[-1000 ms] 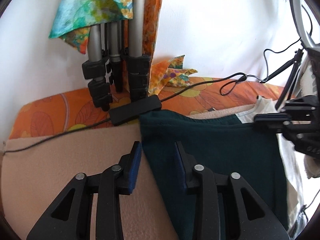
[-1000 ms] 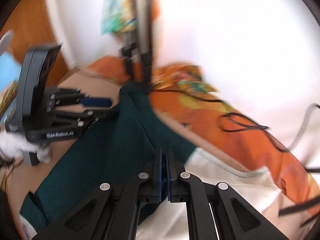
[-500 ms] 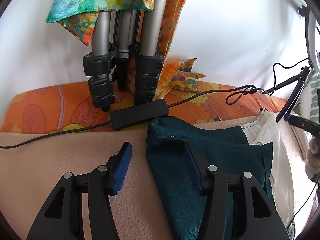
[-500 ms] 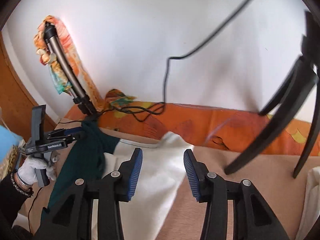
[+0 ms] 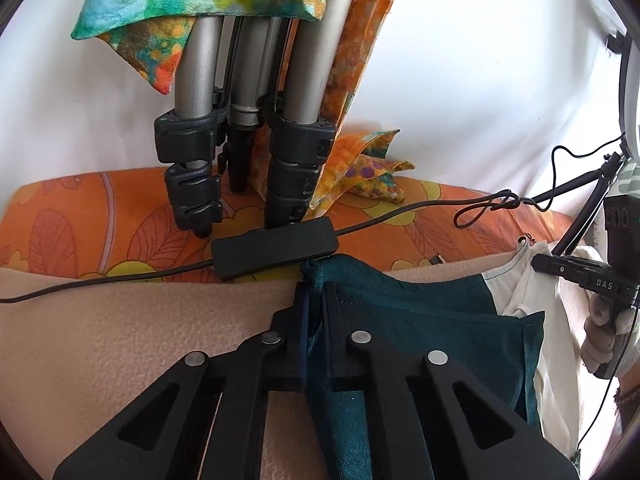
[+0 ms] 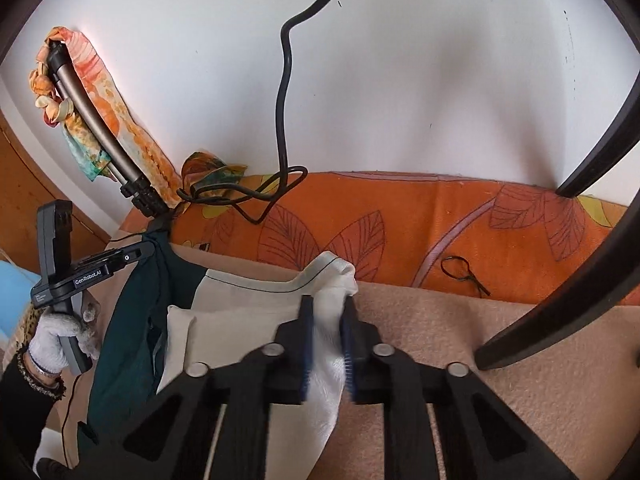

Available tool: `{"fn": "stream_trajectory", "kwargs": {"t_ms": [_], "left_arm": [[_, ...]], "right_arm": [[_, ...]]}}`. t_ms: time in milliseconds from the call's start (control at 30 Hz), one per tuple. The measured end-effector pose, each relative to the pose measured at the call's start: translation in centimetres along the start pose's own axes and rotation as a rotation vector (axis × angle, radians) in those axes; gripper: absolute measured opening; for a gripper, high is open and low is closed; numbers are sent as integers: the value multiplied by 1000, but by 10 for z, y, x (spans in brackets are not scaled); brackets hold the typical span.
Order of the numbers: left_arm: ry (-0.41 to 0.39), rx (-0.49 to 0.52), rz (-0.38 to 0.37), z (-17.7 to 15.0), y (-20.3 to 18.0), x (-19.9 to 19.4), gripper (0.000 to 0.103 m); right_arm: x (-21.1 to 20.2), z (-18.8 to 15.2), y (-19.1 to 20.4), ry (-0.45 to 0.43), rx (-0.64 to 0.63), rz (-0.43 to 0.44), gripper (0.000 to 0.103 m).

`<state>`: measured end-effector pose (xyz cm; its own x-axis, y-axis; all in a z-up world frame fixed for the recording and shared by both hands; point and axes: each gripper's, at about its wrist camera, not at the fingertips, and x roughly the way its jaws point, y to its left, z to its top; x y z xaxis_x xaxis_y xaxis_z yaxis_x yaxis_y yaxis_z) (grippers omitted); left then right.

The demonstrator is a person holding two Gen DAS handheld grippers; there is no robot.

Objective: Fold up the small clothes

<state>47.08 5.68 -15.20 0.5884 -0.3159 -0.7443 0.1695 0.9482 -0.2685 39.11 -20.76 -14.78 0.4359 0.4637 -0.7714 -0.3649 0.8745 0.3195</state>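
both claws have closed since the earlier frames: left gripper [image 5: 315, 304] pinches the garment [image 5: 420, 320] at its teal corner, right gripper [image 6: 327, 320] clamps the white corner. only the right view shows the two-tone spread across the blanket [image 6: 500, 340]; left shows tripod legs [image 5: 296, 120] beyond.

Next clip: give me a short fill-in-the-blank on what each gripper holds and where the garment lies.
1. The left gripper is shut on the ___ part of the garment.
2. The right gripper pinches the ___ part of the garment.
3. The garment lies on a ___ blanket.
4. The tripod stands on ___ floral fabric.

Missing words: green; white; beige; orange
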Motion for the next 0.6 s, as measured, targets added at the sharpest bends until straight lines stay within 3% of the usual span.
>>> {"fn": "stream_trajectory", "kwargs": {"t_ms": [333,600], "left_arm": [[-83,40,-25,-1,-18,-35,2],[-145,71,-46,-12,-40,-96,2]], "right_arm": [[-51,9,24,-53,-50,49,1],[-102,-4,60,-87,-120,50,1]]}}
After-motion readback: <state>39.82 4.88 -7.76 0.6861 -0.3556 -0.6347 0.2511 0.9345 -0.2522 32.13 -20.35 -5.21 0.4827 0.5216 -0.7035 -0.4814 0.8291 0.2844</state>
